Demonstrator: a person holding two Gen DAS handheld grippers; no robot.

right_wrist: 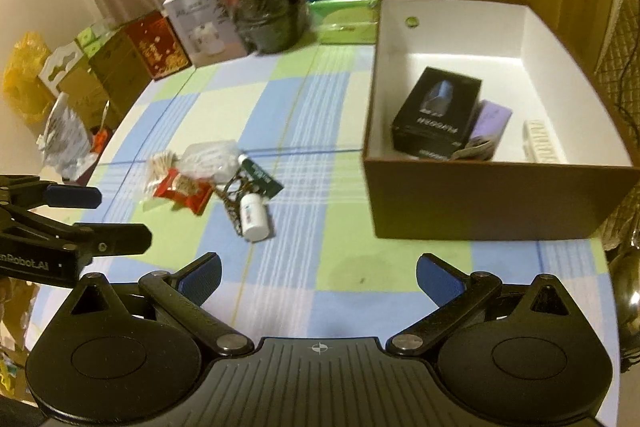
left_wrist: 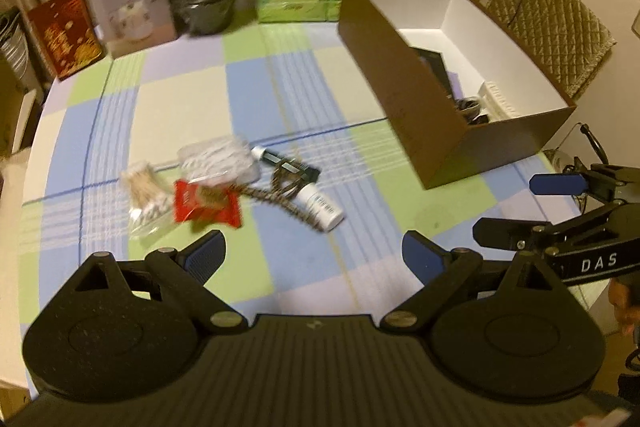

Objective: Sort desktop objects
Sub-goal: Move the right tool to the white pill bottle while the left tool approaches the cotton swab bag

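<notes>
1. Left gripper [left_wrist: 313, 259]: hovering over the checked tablecloth [left_wrist: 280, 99], jaws spread wide, gripping nothing.
2. Right gripper [right_wrist: 319, 279]: hanging level beside the left one, jaws likewise spread and empty.
3. Red snack packet [left_wrist: 207, 207]: lying just ahead of the left gripper's left finger, touching a clear bag of cotton swabs [left_wrist: 145, 193] on its far left side.
4. Clear plastic bag [left_wrist: 220, 159]: sitting just beyond the packet.
5. White bottle [left_wrist: 322, 207]: lying on its side ahead of the left gripper, a patterned cord [left_wrist: 280, 193] running against it.
6. Dark tube [left_wrist: 286, 163]: resting just beyond the bottle.
7. Brown box [right_wrist: 492, 203]: standing open ahead and to the right of the right gripper, holding a black carton [right_wrist: 436, 111], a purple item [right_wrist: 494, 119] and a white ribbed piece [right_wrist: 540, 143].
</notes>
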